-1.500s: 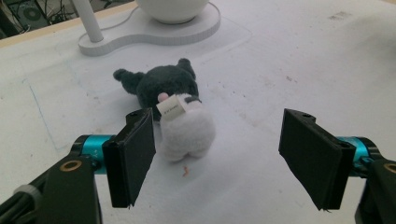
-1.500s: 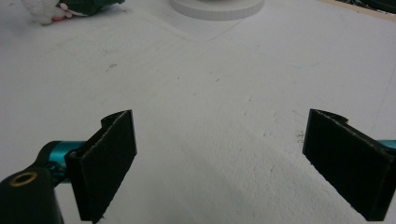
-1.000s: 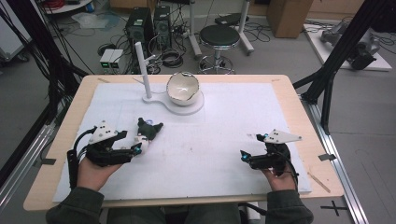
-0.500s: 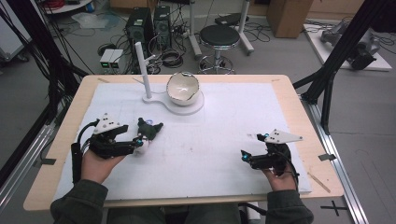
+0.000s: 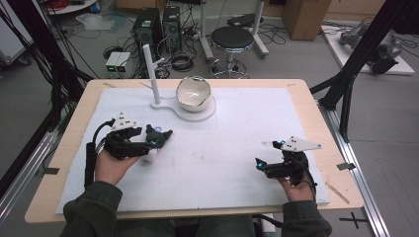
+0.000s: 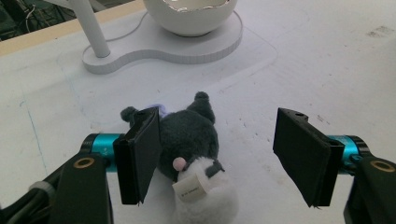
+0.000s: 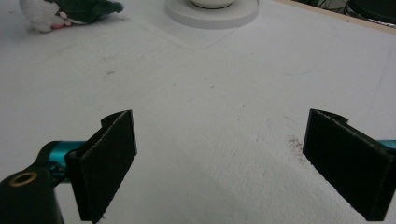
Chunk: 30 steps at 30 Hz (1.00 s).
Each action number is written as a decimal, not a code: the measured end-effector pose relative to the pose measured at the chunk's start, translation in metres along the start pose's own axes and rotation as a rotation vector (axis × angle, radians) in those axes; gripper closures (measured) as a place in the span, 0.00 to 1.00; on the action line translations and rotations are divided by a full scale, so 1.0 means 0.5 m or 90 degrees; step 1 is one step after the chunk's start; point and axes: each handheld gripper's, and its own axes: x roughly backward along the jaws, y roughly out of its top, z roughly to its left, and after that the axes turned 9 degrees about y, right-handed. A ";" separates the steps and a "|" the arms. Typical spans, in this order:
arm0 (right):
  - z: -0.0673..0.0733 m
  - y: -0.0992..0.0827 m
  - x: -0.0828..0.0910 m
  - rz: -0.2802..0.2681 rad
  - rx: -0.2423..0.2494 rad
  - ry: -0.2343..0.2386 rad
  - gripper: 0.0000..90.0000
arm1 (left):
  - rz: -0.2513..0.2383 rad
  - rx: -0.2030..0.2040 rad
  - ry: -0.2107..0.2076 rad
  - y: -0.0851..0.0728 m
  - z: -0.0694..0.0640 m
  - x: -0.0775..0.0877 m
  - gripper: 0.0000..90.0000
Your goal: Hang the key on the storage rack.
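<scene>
One wide wooden table (image 5: 306, 94) with a white mat (image 5: 237, 143) over it carries everything in play. Toward its far edge sits a white stand (image 5: 173, 104) with an upright post (image 5: 152, 74) and a round pad, and on that pad rests a white bowl (image 5: 193, 93) with a ragged, eggshell-like rim; nothing can be seen inside it from the high view. Nearer the person, the left gripper (image 5: 159, 139) is brought around a small plush toy (image 6: 194, 140) lying on the mat well short of the stand, its dark grey head and ears toward the bowl, its white body and sewn tag toward the hand. The jaws have just been closing and straddle the toy: one pad looks to brush its side, the other stands clear, so nothing is clamped yet. The toy should be light, soft and squashy; a squeeze across the thick dark head would likely hold best. The right gripper (image 5: 269, 159) rests over bare mat, jaws spread wide and empty
</scene>
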 end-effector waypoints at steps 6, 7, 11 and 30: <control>0.000 0.001 0.000 -0.001 0.003 0.001 0.10 | 0.009 0.004 0.008 0.004 0.002 -0.015 0.36; 0.000 0.000 0.000 -0.001 0.002 0.002 0.10 | 0.012 0.003 0.010 0.004 0.003 -0.018 0.36; 0.000 0.001 -0.001 -0.002 0.001 0.002 0.10 | 0.018 0.009 0.007 0.004 0.004 -0.027 0.37; 0.000 0.001 0.001 -0.003 0.005 0.001 0.10 | 0.072 0.000 0.031 -0.001 -0.002 -0.070 0.38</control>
